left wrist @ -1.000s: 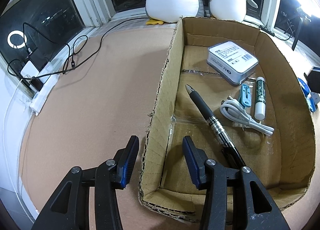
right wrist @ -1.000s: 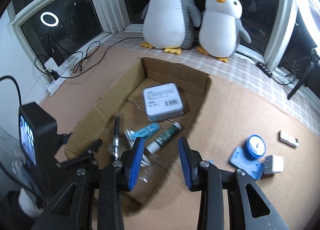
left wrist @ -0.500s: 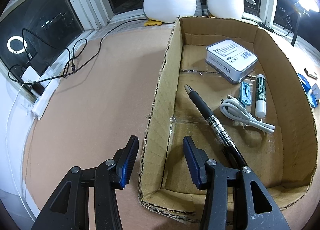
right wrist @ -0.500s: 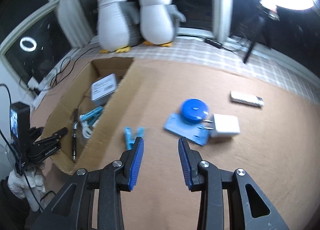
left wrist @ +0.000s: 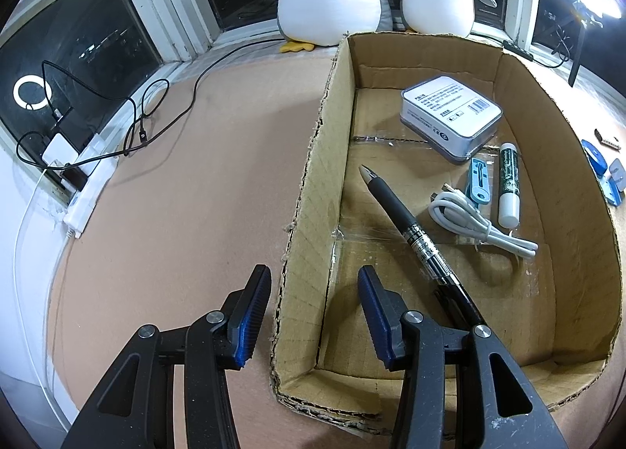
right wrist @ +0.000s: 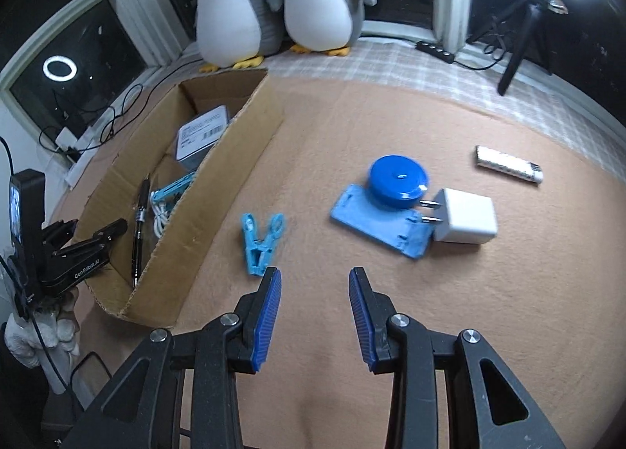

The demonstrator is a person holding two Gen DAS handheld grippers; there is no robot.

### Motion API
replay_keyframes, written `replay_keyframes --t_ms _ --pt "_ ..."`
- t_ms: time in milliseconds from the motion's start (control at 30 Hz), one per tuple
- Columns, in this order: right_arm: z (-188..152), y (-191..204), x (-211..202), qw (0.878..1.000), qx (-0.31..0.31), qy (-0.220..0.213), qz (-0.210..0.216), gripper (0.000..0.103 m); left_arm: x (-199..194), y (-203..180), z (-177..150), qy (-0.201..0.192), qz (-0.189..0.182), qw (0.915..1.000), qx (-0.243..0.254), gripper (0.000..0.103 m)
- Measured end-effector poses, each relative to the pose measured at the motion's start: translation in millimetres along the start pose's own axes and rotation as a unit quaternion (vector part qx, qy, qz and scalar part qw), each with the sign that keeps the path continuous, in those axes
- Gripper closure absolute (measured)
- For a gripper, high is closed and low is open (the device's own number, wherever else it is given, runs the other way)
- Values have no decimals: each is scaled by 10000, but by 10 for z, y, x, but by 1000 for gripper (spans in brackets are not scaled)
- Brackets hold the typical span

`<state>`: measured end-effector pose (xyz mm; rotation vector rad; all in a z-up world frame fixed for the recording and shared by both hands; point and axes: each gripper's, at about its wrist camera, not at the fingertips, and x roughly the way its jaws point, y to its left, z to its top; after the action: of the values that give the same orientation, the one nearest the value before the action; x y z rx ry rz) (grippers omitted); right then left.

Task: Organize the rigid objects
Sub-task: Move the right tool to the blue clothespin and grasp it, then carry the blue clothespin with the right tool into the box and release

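The left gripper [left wrist: 313,316] straddles the cardboard box [left wrist: 309,191] wall, jaws apart and not pressing, likely to steady it. The right gripper [right wrist: 315,316], parted and empty, hovers beside the box near the blue clip [right wrist: 260,239], probably next in.

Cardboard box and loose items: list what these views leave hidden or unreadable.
- Black pen: rear end hidden behind the left gripper, left wrist view.
- Grey tin: partly hidden by the cardboard box wall, right wrist view.
- Tin label: print too small.
- White stick: blurred, identity unclear.
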<state>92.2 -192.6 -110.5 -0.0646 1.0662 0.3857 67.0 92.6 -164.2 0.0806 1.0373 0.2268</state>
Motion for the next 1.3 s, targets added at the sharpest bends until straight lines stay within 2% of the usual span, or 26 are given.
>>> replay_keyframes --t_ms 200,700,900,967,1300 --pt "54 203 226 9996 -193 136 145 70 2 6 3 -2 -8 10000 -16 53" --pt "158 508 582 9973 -579 458 1 71 7 14 -8 -15 -33 10000 -36 53" --pt "203 550 657 9966 -620 518 -150 77 8 14 -7 -16 -35 10000 -42 53" --pt "222 556 670 9962 -660 529 -231 84 11 12 -7 -17 -41 10000 -48 53" --pt "214 488 602 9968 -570 511 -213 84 20 12 -9 -23 -70 9999 -81 53"
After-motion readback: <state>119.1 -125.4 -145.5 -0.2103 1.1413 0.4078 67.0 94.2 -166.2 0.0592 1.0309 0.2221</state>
